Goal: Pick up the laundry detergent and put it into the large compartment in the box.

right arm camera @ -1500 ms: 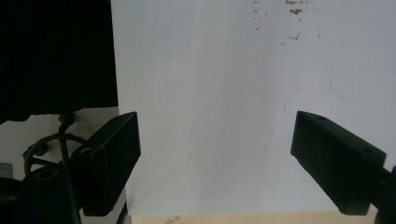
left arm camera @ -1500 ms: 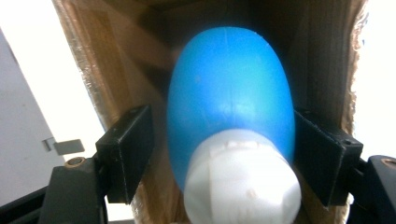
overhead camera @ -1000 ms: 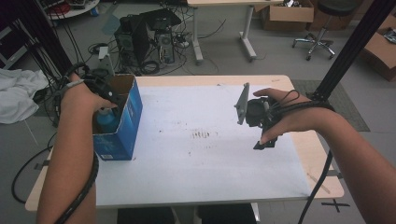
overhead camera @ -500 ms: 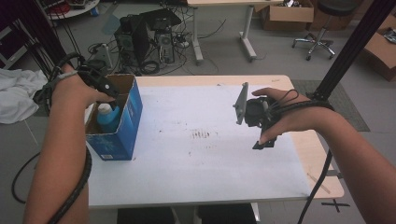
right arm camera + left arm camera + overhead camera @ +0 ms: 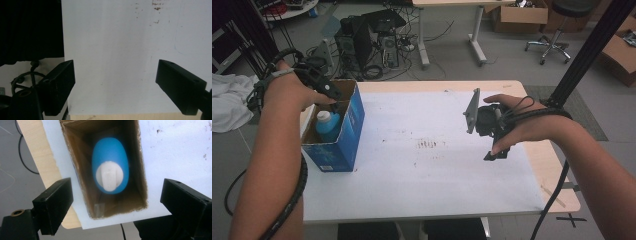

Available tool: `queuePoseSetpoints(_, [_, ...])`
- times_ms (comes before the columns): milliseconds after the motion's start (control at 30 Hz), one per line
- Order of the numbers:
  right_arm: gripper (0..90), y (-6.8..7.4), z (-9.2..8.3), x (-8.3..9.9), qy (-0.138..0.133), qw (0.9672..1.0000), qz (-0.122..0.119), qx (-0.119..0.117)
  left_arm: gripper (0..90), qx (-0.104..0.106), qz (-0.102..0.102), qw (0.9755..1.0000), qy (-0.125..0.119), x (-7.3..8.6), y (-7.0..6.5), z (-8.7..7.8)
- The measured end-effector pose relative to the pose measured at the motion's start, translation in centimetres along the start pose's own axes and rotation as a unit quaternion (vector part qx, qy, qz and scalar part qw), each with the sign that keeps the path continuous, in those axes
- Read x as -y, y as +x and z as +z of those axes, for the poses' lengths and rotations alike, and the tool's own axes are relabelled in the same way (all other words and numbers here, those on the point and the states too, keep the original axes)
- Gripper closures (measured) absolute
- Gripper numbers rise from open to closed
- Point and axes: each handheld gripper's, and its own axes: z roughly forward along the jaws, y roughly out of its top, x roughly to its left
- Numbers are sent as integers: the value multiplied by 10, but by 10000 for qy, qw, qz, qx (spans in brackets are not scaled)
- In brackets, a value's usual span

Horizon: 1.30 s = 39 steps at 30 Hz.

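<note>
An open blue cardboard box [image 5: 343, 137] stands at the table's left edge. Inside it a blue bottle [image 5: 328, 126] with a white cap stands upright. My left gripper [image 5: 330, 92] hovers above the box's far end, open and holding nothing. Its own view looks straight down into the box [image 5: 140, 167] at the bottle [image 5: 110, 161], with the left gripper [image 5: 117, 206] spread wider than the opening. My right gripper [image 5: 496, 151] hangs over the right half of the table with its jaws pointing down. In its own view the right gripper [image 5: 115, 85] is open over bare white sheet.
The white sheet [image 5: 422, 175] on the table carries small brown stains [image 5: 429, 145] near its middle. Past the far edge are computer towers [image 5: 367, 40], floor cables and a table leg. A black slanted pole [image 5: 592, 45] rises at the right. White cloth [image 5: 227, 107] lies at the left.
My left hand has lifted up and back from the box, leaving the bottle standing free inside it. The right gripper has stayed where it was.
</note>
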Motion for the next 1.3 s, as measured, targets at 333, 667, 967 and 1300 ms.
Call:
queuePoseSetpoints(333, [160, 3, -2, 3, -31, 10000, 15, 6, 1, -52, 166, 9998, -40, 2, -8, -15])
queuePoseSetpoints(667, [160, 3, -4, 5, -16, 10000, 42, 15, 1, 12, 685, 9974, -240, 1, -24, -27])
queuePoseSetpoints(967, [159, 2, -6, 4, 44, 10000, 85, -7, 1, 170, 1989, 9784, -537, -4, -59, -31])
queuePoseSetpoints(1300, [160, -1, -6, -1, 146, 9998, 146, -65, 1, 420, 3539, 9323, -620, -4, -99, -22])
